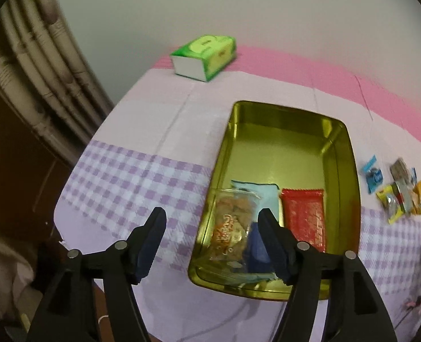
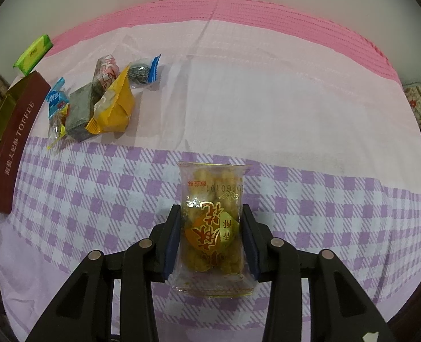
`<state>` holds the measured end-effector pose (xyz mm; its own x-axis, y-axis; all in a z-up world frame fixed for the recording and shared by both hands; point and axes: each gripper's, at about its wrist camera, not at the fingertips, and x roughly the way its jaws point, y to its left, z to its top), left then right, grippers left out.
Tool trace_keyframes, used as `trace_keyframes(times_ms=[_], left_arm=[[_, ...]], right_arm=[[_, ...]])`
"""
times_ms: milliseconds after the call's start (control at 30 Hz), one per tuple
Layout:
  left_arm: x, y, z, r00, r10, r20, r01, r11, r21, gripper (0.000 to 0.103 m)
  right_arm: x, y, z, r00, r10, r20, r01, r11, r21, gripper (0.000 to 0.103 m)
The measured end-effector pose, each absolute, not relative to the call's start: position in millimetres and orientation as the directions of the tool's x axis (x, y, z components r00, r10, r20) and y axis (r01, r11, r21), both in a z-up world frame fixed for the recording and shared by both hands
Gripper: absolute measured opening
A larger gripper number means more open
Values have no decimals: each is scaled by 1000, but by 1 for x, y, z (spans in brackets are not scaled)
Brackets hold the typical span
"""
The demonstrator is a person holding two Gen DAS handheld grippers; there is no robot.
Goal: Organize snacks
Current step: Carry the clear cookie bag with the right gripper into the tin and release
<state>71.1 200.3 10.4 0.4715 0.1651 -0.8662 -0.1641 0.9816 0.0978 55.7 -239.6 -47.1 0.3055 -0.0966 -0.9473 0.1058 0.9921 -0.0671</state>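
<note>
Snack packet (image 2: pixel 212 228) gripped by right tool (image 2: pixel 210 239) (left tool (image 1: pixel 212 242) empty), gold tin (image 1: pixel 350 171)

Far half of the gold tin (image 1: pixel 284 142) bare; near half crowded with snack packets (image 1: pixel 303 216).

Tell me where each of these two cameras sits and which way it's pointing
Left wrist view: sits on the left gripper, angled down at the gold tin, which holds snack packets; its open fingers show.
Right wrist view: sits on the right gripper, looking steeply down at the checked tablecloth; its fingers clamp a clear snack pack.
Shared: the tin, the green tissue pack and the loose snack pile.
</note>
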Motion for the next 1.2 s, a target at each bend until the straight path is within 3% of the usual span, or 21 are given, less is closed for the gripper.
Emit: trace_keyframes(times_ms=[400,600,900,1200], left_arm=[[62,209,2,497,193,-846,-181,977,116,73],[59,214,4,516,187,-836,-197,976,96,74],[58,223,5,521,230,-822,-257,961,105,77],[55,238,4,512,224,-829,-309,949,65,79]], right_arm=[[49,-230,-44,300,-135,-944,163,983,-89,34],[42,-211,-13,358,-139,-923,172,982,-81,34],[61,-104,31,446,78,-891,9,996,92,34],[97,11,26,387,248,-888,-172,966,195,34]])
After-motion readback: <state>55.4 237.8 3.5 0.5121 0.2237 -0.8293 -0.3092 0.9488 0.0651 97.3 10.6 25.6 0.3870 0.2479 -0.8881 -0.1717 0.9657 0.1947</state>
